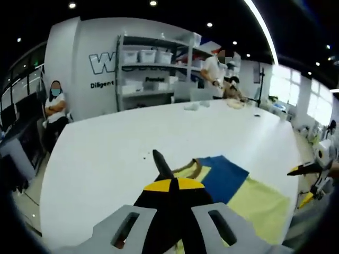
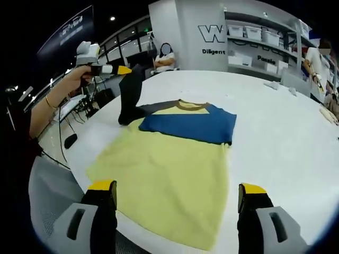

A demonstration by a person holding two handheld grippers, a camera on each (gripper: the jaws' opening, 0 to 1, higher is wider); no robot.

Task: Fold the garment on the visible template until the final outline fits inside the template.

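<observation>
A yellow T-shirt (image 2: pixel 164 174) with a blue chest band (image 2: pixel 190 124), a brown collar and dark sleeves lies flat on the white table (image 2: pixel 286 143). My left gripper (image 1: pixel 172 183) is shut on the shirt's dark sleeve (image 1: pixel 161 163), which pokes out past the jaw tips. The right gripper view has that left gripper (image 2: pixel 123 70) in a person's hand at the upper left, holding the sleeve (image 2: pixel 130 98) lifted off the table. My right gripper (image 2: pixel 177 203) stands open above the shirt's hem, nothing between its fingers. In the left gripper view, the right gripper (image 1: pixel 302 170) is at the right edge.
The table's near edge (image 2: pixel 63 159) runs close by the shirt's left side. Small items (image 1: pixel 198 106) lie at the table's far end. White shelves with bins (image 1: pixel 151 69) stand behind it. One person sits at the back left (image 1: pixel 54 108) and others stand near the shelves (image 1: pixel 214 74).
</observation>
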